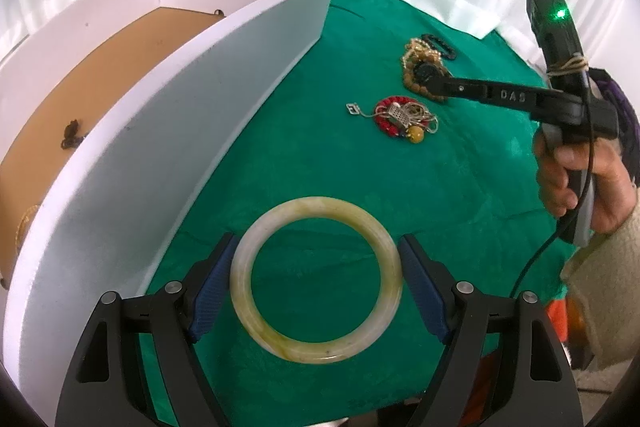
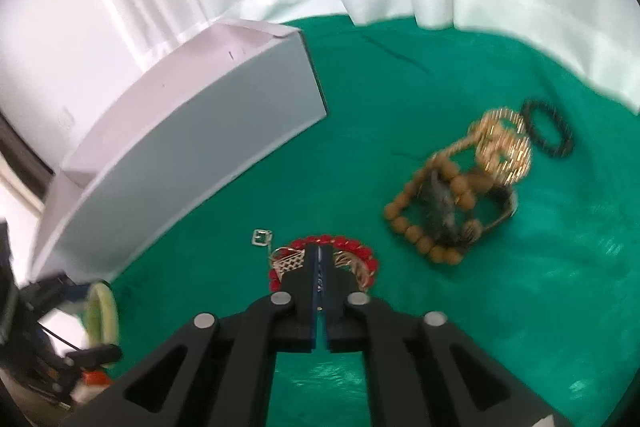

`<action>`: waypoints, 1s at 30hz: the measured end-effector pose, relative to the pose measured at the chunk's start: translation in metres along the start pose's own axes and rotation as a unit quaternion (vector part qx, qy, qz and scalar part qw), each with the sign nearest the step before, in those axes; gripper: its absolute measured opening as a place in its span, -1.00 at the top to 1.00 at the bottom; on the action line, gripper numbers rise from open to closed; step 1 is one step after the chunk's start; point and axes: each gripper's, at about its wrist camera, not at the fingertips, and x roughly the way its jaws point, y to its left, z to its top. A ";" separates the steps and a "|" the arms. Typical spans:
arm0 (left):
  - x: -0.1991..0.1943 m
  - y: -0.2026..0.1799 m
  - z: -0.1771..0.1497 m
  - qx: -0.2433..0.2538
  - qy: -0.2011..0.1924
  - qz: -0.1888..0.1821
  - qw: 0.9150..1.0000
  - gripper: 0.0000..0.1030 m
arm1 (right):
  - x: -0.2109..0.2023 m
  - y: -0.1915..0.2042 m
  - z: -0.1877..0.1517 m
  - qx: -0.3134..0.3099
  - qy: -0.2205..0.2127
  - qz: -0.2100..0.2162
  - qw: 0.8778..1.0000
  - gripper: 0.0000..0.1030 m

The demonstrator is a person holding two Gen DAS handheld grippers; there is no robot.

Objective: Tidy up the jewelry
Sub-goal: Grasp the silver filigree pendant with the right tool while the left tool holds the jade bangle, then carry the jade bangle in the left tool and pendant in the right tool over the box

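Observation:
A pale yellow-green jade bangle (image 1: 316,279) lies flat on the green cloth (image 1: 460,187) between the blue pads of my left gripper (image 1: 316,267), which is open with both pads close beside it. My right gripper (image 2: 319,253) is shut with nothing visibly between its pads, its tips above a red bead bracelet tangled with gold chains (image 2: 324,259); it also shows in the left wrist view (image 1: 426,73). A white box (image 1: 180,99) with a brown floor stands left and holds a dark trinket (image 1: 72,133).
A wooden bead string with gold chains (image 2: 452,195) and a black bead bracelet (image 2: 548,131) lie to the right on the cloth. A small silver buckle (image 2: 261,238) lies near the red bracelet. White curtain hangs behind. The bangle also shows at the right view's left edge (image 2: 102,315).

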 end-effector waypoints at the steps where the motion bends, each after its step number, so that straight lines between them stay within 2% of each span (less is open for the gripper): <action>1: 0.000 -0.001 0.001 0.001 0.000 0.001 1.000 -0.57 | 0.001 0.006 0.000 -0.019 0.004 -0.003 1.000 0.84; 2: 0.000 -0.001 0.001 0.002 0.001 0.001 1.000 -0.57 | 0.006 0.010 0.001 -0.039 0.014 0.004 0.999 0.55; 4: 0.000 -0.002 0.002 0.001 0.001 0.000 1.000 -0.57 | 0.013 0.026 -0.002 -0.082 0.022 0.013 0.996 0.20; 8: -0.002 -0.001 0.002 -0.001 -0.002 0.001 1.000 -0.57 | 0.038 0.031 -0.003 -0.114 0.064 -0.015 0.991 0.20; 9: -0.002 -0.001 0.002 -0.002 -0.002 0.001 1.000 -0.57 | 0.046 0.028 -0.002 -0.113 0.078 -0.006 0.990 0.17; 11: -0.002 0.001 0.002 -0.003 -0.003 0.002 1.000 -0.57 | 0.048 0.030 0.001 -0.127 0.077 0.001 0.989 0.24; 13: -0.001 0.003 0.002 -0.007 -0.002 0.003 1.000 -0.57 | 0.051 0.029 0.006 -0.133 0.089 0.012 0.987 0.43; 17: -0.002 0.002 0.000 -0.007 -0.002 0.001 1.000 -0.57 | 0.051 0.028 0.010 -0.125 0.105 0.032 0.986 0.44; 21: -0.006 0.002 0.001 -0.010 -0.001 -0.001 1.000 -0.57 | 0.012 0.017 0.019 -0.060 0.053 0.089 0.993 0.43; 25: -0.018 -0.001 0.008 -0.018 -0.009 -0.005 1.000 -0.57 | -0.025 0.004 0.035 -0.012 0.018 0.114 0.993 0.43; 30: -0.060 0.002 0.023 -0.046 -0.031 -0.024 0.998 -0.57 | -0.073 0.019 0.060 -0.013 -0.019 0.132 0.991 0.43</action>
